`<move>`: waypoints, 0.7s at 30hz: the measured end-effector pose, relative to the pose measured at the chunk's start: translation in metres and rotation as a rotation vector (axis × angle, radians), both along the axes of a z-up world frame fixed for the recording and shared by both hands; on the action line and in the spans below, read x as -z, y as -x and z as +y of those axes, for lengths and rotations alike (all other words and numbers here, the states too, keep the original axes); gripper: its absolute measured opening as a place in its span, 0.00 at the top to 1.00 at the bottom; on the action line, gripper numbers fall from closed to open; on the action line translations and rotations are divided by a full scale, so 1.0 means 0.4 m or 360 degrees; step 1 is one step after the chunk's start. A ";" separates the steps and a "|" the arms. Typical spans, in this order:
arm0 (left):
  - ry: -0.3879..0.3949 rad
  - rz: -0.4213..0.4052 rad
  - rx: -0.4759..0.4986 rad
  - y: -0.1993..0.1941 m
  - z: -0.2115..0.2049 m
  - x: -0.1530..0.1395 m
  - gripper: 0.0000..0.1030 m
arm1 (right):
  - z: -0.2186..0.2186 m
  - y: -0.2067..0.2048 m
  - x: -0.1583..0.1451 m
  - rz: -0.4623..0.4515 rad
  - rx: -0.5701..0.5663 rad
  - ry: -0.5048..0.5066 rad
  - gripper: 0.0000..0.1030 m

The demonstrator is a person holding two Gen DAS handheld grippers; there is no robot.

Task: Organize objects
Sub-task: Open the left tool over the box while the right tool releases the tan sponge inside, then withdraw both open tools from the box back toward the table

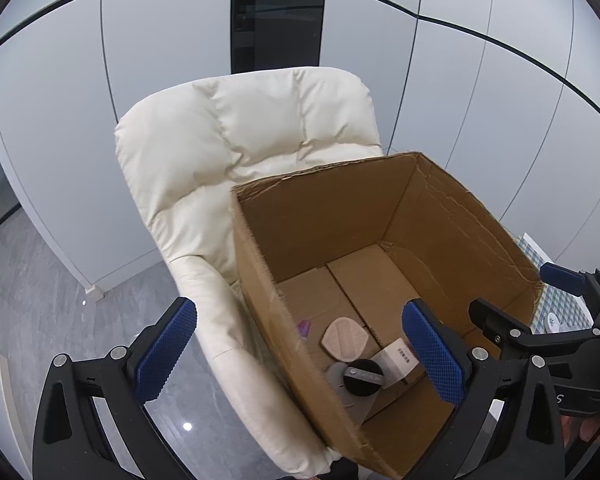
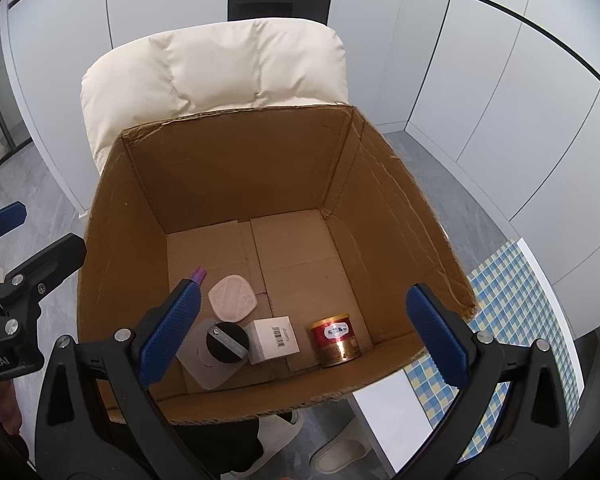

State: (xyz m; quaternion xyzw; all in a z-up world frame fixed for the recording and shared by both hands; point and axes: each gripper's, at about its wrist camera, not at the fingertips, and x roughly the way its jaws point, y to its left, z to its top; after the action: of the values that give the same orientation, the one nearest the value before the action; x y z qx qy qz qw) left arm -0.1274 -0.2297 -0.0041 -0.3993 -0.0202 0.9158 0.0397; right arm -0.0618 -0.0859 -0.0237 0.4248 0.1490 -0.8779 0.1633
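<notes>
Both grippers are held open and empty above an open cardboard box [image 2: 228,176] set on a cream padded chair [image 2: 216,68].

The right gripper [image 2: 304,334] is spread wide over the box, nothing between its blue pads [image 2: 170,334]; the left gripper [image 1: 300,356] straddles the box's left wall, likewise holding nothing. On the box floor are seen a red and gold can [image 2: 335,338] lying on its side, a white carton [image 2: 274,338], a black knob [image 2: 226,340] on a grey plate [image 2: 198,364], a pink pad [image 2: 232,298] and a purple piece [image 2: 199,275] (partly hidden by a finger). A blue checked cloth [image 2: 516,316] lies beside the box at the right. A light shoe [image 2: 342,458] below is cut off.
</notes>
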 end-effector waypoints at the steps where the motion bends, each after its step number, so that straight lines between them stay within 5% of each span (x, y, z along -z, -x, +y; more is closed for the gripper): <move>1: -0.0003 -0.0001 0.0007 0.002 0.008 0.000 0.00 | 0.007 0.000 -0.001 0.0001 0.0005 -0.0001 0.00; 21: -0.0011 -0.0017 0.0098 0.026 0.112 0.002 0.00 | 0.132 0.014 -0.011 0.0011 0.0148 -0.0005 0.00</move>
State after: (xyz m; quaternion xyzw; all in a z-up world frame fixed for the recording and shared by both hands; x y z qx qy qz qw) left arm -0.1378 -0.1848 -0.0047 -0.4044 -0.0113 0.9119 0.0692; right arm -0.0676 -0.0330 -0.0192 0.4285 0.1312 -0.8857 0.1212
